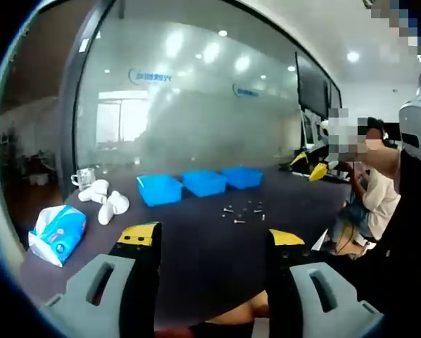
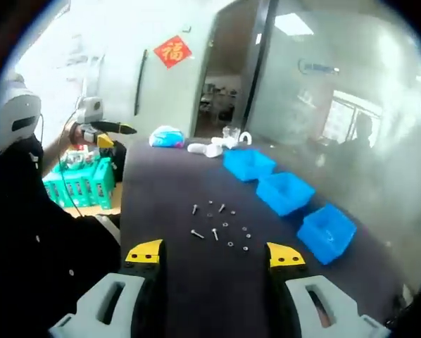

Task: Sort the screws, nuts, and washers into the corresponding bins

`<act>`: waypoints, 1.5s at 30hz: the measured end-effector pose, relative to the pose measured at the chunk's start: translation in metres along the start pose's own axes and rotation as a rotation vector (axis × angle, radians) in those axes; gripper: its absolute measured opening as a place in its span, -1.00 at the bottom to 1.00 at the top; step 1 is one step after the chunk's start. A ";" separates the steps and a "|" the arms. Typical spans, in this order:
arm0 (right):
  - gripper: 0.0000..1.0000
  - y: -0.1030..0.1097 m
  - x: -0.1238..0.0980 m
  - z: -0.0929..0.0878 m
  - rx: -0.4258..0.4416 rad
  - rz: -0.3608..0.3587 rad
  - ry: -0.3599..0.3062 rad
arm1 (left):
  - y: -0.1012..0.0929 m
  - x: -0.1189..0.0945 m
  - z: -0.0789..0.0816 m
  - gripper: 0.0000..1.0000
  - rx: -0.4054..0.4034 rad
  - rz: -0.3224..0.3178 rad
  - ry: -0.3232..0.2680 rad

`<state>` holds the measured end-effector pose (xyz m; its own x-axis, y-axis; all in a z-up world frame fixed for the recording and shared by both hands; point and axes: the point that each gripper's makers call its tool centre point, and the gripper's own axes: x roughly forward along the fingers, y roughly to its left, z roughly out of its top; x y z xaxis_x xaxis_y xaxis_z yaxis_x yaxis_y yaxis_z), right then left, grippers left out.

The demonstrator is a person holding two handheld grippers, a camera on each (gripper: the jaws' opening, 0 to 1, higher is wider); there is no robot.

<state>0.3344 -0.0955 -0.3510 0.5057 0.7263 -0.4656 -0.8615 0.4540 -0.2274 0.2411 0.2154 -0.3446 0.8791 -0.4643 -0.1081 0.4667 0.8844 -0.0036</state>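
Several small screws, nuts and washers lie scattered on the dark table, in front of three blue bins set in a row. In the right gripper view the same hardware lies mid-table, with the bins lined along the right. My left gripper is open over the table's near edge with nothing between its jaws. My right gripper is open too, just short of the hardware.
A tissue pack, white cups and a glass mug sit at the table's left end. A person sits at the right. A glass wall runs behind the bins. Green boxes stand beside the table.
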 end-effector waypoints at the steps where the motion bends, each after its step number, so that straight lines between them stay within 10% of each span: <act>1: 0.02 -0.001 -0.002 0.001 0.002 -0.009 -0.007 | 0.000 0.000 0.001 0.15 -0.002 0.001 -0.004; 11: 0.08 -0.056 -0.081 0.018 0.184 -0.513 -0.259 | 0.042 -0.013 0.031 0.16 -0.040 0.193 -0.142; 19: 0.10 -0.066 -0.127 0.013 0.275 -0.680 -0.374 | 0.043 -0.007 0.041 0.17 0.015 0.207 -0.146; 26: 0.11 -0.065 -0.121 0.005 0.305 -0.656 -0.363 | 0.039 -0.004 0.050 0.17 0.027 0.191 -0.157; 45: 0.08 -0.044 -0.039 0.013 0.219 -0.178 -0.174 | 0.032 0.000 0.041 0.17 0.013 0.091 -0.106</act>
<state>0.3533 -0.1372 -0.3117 0.6636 0.6944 -0.2782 -0.7383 0.6680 -0.0936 0.2603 0.2419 -0.3044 0.9228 -0.3852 -0.0014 0.3852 0.9227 0.0146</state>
